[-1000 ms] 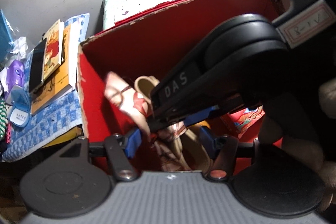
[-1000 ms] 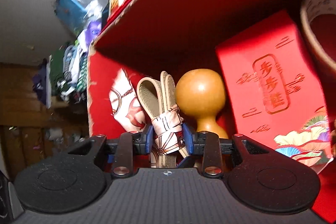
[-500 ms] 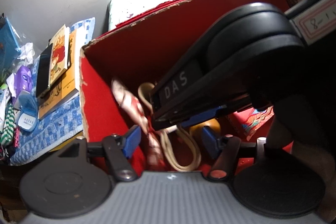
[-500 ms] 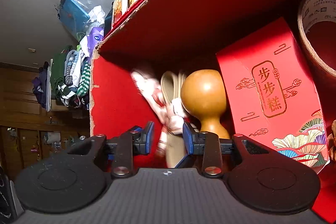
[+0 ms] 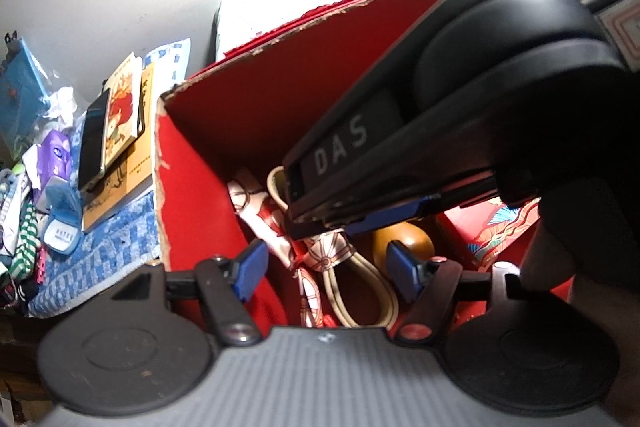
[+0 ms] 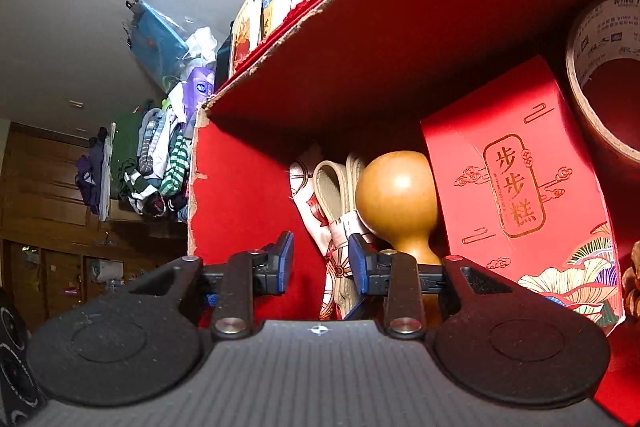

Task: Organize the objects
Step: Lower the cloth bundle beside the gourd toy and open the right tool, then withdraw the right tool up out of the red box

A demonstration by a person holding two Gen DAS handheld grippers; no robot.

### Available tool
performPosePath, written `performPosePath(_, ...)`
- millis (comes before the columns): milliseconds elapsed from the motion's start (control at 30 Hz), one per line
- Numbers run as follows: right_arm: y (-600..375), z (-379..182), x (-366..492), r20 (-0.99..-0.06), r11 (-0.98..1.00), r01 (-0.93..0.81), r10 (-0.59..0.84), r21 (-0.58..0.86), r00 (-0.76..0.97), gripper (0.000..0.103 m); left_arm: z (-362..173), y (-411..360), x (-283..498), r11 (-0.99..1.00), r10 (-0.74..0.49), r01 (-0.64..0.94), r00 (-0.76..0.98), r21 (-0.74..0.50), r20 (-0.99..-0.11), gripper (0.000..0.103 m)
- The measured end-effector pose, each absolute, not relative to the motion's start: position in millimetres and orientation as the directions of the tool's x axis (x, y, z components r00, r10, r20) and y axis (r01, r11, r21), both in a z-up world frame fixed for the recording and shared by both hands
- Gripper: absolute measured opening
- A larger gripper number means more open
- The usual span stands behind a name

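An open red box [image 6: 248, 195] holds a beige strap wrapped in a patterned scarf [image 6: 338, 223], leaning in its left corner. Beside it stand a wooden gourd [image 6: 394, 203] and a red printed packet [image 6: 516, 195]. My right gripper [image 6: 321, 261] is open just in front of the scarf-wrapped strap, holding nothing. In the left wrist view the same scarf-wrapped strap [image 5: 256, 201] and gourd [image 5: 404, 241] show beyond my open left gripper [image 5: 326, 269]. The right gripper's black body [image 5: 440, 131] crosses above it and hides much of the box.
A roll of tape [image 6: 600, 79] sits at the box's right. Left of the box, books [image 5: 124, 115], a phone [image 5: 94, 143] and small packets lie on a blue checked cloth [image 5: 100, 247]. Clothes [image 6: 160, 163] are piled further off.
My right gripper opened and let go of the scarf-wrapped strap, which settled into the box's left corner. The right gripper drew back a little. The left gripper stayed open.
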State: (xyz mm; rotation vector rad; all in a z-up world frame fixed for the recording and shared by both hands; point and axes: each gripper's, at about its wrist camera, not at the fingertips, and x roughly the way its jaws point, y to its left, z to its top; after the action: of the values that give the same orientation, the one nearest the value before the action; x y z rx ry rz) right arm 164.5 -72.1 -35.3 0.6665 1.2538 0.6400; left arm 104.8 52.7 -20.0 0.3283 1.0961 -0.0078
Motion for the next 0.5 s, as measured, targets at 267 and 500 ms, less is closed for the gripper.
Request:
performPosePath(267,-73.2,-32.5,162.4,-0.623,0.651,-0.078,0.750,0.755,0.223,0.034,-18.3,50.5,103.5,0.955,0.151,0.161,0.464,0.250,-0.873,0.070)
performPosePath(500,-76.8,-31.1,159.4,-0.627,0.661,-0.066,0.734,0.747,0.262,0.034,-16.9,49.4,103.7,0.955,0.150,0.159,0.466,0.250,-0.872,0.074)
